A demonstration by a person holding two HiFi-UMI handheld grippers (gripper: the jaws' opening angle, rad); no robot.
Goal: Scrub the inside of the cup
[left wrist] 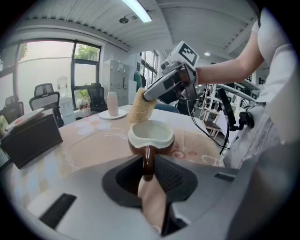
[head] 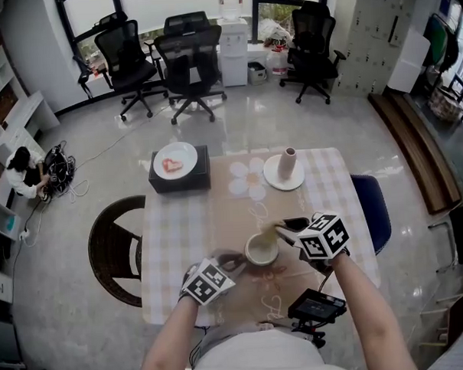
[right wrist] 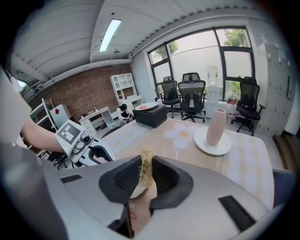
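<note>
Presently, the left gripper (left wrist: 148, 169) is closed on the brown handle (left wrist: 148, 158) of the cup (left wrist: 151, 136), with the jaws pinching the handle from both sides. Judged purpose: the grip pins the cup upright on the table (head: 172, 229) with its white mouth facing up, so that it cannot spin or slide under scrubbing. The left forearm reaches in from the near edge. Its gripper slopes downward toward the cup from the person's left.

The right gripper (right wrist: 146, 174) is clamped on a straw-coloured fibrous scrubber (right wrist: 146, 165), which stands out past the jaw tips. Judged purpose: holding it by one end leaves the other free to work the inner wall. In the left gripper view the scrubber hangs at the far rim of the cup, with its lower end at or just inside the mouth. Contact with the inner wall cannot be confirmed. The right forearm comes in from the person's right, and its gripper tilts downward over the cup.

The cup stands near the middle of the table, between the two grippers.

Farther back, a pink vase (head: 289, 162) stands on a white plate (head: 271, 179), well apart from the cup. A black box (head: 200, 175) sits at the far left corner. Office chairs (head: 189, 63) stand beyond the table.
</note>
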